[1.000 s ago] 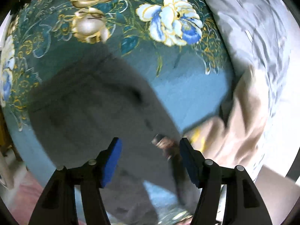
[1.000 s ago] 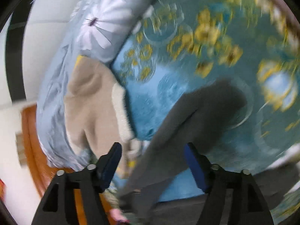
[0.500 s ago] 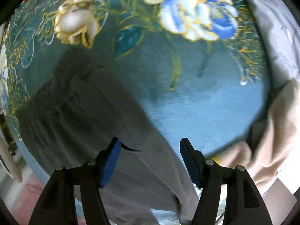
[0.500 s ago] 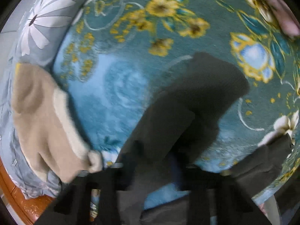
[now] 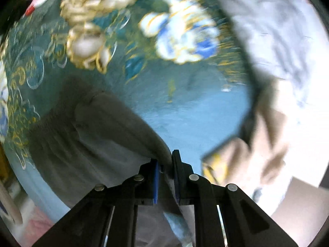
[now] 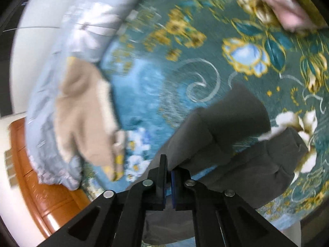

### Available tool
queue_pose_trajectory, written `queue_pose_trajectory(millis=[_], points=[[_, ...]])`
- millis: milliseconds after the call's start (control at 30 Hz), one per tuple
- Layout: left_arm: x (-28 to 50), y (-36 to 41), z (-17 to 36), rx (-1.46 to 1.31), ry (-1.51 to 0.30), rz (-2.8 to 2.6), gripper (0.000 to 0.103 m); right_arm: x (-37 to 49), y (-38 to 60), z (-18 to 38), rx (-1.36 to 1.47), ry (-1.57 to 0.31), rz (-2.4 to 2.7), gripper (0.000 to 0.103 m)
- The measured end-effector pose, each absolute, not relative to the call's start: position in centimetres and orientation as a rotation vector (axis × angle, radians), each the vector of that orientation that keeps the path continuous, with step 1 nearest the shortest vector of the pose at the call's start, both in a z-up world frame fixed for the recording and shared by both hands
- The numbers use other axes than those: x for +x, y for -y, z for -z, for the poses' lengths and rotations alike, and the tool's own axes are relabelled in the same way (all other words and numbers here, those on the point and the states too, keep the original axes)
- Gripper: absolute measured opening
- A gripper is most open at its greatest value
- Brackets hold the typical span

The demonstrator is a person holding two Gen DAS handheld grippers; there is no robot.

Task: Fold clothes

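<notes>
Grey trousers [image 5: 98,135] lie on the teal floral bedspread [image 5: 185,107]; elastic waistband end far-left in left wrist view, long axis running from there back toward both claws. Both views motion-blurred.

L gripper [image 5: 165,164]: clenched on a ridge of the grey cloth, fabric pinched up betw. the pads and lifted off the bed.

R gripper [image 6: 168,168]: jaws nearly together, grey cloth edge appears caught betw. them; leg runs away up-right in that view.

So both claws sit at the near end, waistband at the far end. Judgement: a fold would carry the held cloth along that axis toward the waistband.

Beige garment [image 6: 86,115] lies apart, against the pale quilt [image 6: 82,33] at the bed's side.
</notes>
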State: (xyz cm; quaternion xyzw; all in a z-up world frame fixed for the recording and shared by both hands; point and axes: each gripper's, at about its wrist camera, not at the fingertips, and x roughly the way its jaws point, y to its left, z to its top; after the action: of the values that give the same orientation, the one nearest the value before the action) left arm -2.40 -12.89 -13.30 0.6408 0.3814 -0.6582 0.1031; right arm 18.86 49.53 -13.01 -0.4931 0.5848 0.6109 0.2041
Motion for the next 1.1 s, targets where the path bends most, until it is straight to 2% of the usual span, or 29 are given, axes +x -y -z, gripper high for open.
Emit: queue_pose_trajectory(millis=[167,267,433,633,767,867,933,1000,1100], points=[[3.1,14.9,10.0,1.862,-1.156,2.112,0.012,21.7,-48.9,10.6,-1.345,-1.632,-1.848,0.003],[8.5,16.1,13.0,1.946,-1.061,1.989,0.013,24.9,-48.0,13.3,-1.458,-1.577,-1.725,0.003],[15.1,18.6,19.3,1.955,-1.123,1.674,0.012,30.0,-46.3,18.4,-1.575,-1.528,-1.449,0.003],[14.5,18.3,18.6,1.982,-1.060,1.773,0.012,30.3,-45.5,18.3,-1.603,-1.428,-1.510,0.003],[14.3,17.9,19.2,2.050,-0.914,1.771,0.013,29.3,-45.2,17.7,-1.626,-1.322,-1.606,0.006],[14.8,17.9,20.3,2.110,-0.820,1.677,0.018,30.3,-45.2,18.6,-1.624,-1.338,-1.594,0.007],[14.8,18.0,19.9,2.093,-0.797,1.677,0.018,31.4,-45.4,18.9,-1.597,-1.378,-1.588,0.015],[14.6,18.3,19.3,2.075,-0.775,1.683,0.019,32.7,-46.0,18.8,-1.544,-1.424,-1.580,0.033],[14.4,18.7,18.2,2.036,-0.782,1.632,0.032,35.0,-47.2,18.6,-1.431,-1.507,-1.564,0.042]])
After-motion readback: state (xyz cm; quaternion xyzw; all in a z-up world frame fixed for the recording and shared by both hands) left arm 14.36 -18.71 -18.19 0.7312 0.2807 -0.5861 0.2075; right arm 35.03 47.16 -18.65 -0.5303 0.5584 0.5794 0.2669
